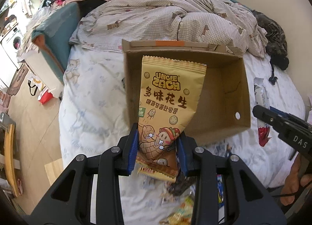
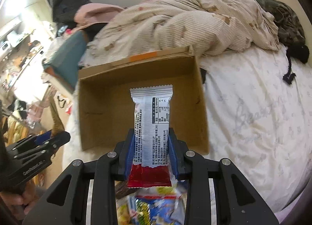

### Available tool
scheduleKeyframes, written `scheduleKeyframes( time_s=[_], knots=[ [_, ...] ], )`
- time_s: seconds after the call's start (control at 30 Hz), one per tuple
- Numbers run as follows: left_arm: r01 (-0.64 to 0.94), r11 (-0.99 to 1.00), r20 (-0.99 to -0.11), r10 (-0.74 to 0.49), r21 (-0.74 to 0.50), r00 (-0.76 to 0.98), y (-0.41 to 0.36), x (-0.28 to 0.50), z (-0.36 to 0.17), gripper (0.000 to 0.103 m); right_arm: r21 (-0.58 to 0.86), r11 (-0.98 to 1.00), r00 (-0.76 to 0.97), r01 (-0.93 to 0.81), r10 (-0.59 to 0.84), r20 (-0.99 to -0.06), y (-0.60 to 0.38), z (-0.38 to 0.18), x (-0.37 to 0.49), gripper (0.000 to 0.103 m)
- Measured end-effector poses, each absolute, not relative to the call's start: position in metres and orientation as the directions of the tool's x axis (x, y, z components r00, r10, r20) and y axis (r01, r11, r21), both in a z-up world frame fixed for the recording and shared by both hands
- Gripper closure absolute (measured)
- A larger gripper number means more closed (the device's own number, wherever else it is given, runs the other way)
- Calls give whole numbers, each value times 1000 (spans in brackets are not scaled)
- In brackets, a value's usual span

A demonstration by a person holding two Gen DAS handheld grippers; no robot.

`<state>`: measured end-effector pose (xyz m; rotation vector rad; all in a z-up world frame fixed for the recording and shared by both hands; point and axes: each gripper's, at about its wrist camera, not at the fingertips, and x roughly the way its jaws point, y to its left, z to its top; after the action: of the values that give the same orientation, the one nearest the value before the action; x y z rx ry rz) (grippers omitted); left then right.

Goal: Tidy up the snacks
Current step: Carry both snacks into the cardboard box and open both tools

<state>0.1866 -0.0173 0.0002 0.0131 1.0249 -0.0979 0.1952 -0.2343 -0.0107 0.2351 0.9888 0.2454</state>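
An open cardboard box [image 1: 230, 96] lies on the bed; it also shows in the right wrist view [image 2: 97, 106] and looks empty. My left gripper [image 1: 159, 143] is shut on a tan peanut snack packet [image 1: 167, 96], held up in front of the box opening. My right gripper [image 2: 151, 147] is shut on a white and red snack bar wrapper [image 2: 151, 119], also held over the box. The right gripper shows at the right edge of the left wrist view [image 1: 280, 121], with its bar [image 1: 261, 96]. The left gripper shows at the left edge of the right wrist view [image 2: 39, 147].
A pile of loose snack packets [image 2: 152, 207] lies on the white sheet below both grippers, also in the left wrist view [image 1: 181, 201]. A rumpled checked duvet [image 1: 165, 16] is behind the box. A dark garment [image 1: 273, 36] lies at the far right. The floor [image 1: 29, 119] drops off left.
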Motion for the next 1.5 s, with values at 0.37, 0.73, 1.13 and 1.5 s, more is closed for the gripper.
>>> scheduleKeyframes(
  time_s=[0.37, 0.73, 1.13, 1.5],
  knots=[
    [120, 992, -825, -43, 30, 564, -39, 220, -38, 71, 314, 947, 461, -68, 309, -832, -229, -55, 237, 70],
    [107, 993, -855, -15, 47, 519, -39, 241, -68, 70, 349, 935, 389, -59, 343, -855, -223, -94, 254, 70],
    [108, 993, -854, -23, 40, 520, -39, 242, -70, 68, 377, 925, 362, -40, 365, -858, -225, -107, 257, 70],
    [112, 993, -823, -86, -27, 562, -35, 233, -53, 24, 390, 921, 384, -12, 364, -848, -231, -101, 254, 66]
  ],
)
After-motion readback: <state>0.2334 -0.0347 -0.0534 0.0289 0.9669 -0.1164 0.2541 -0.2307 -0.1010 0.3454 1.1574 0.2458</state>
